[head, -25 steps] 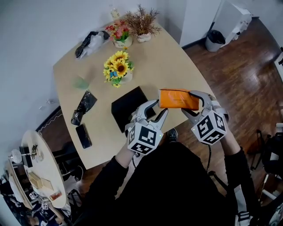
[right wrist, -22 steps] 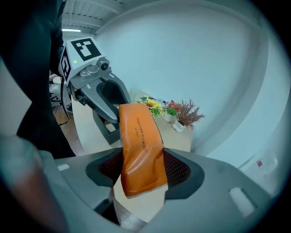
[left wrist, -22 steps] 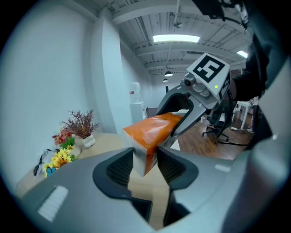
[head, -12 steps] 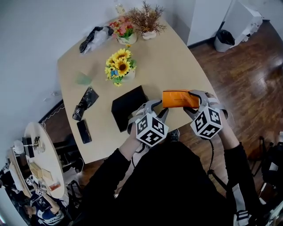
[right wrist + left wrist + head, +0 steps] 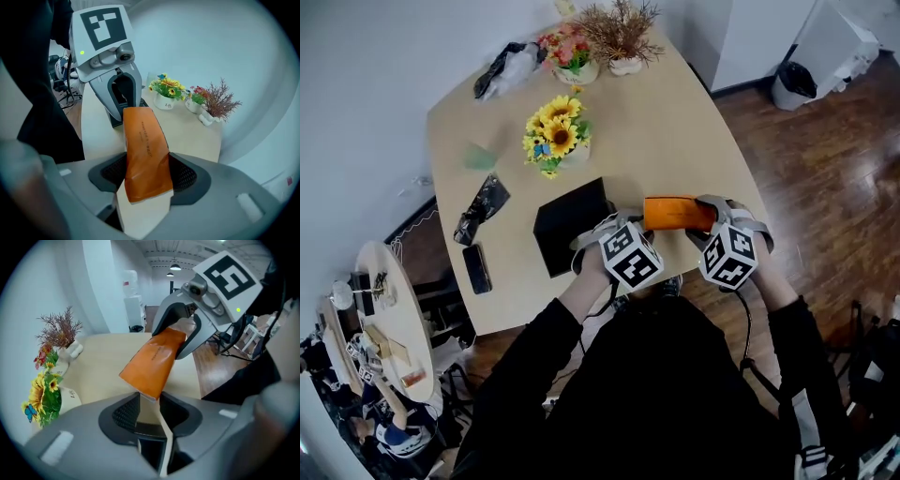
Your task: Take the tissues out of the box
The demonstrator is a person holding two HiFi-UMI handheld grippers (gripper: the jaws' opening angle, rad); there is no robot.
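Note:
An orange tissue pack hangs level above the table's front edge, between my two grippers. My right gripper grips its right end; in the right gripper view the pack fills the wide gap between the jaws of that gripper. My left gripper meets the pack's left end, its jaws closing to a narrow gap. In the left gripper view the pack's end and a thin white edge run down between the jaws of my left gripper. No loose tissue shows.
A black box lies on the table just left of my left gripper. Beyond it stand sunflowers, a flower pot and a dried plant. A phone and a black bag lie at the left edge.
My left gripper has moved right to the pack's left end and its jaws have narrowed onto it. The right gripper keeps its hold on the pack.

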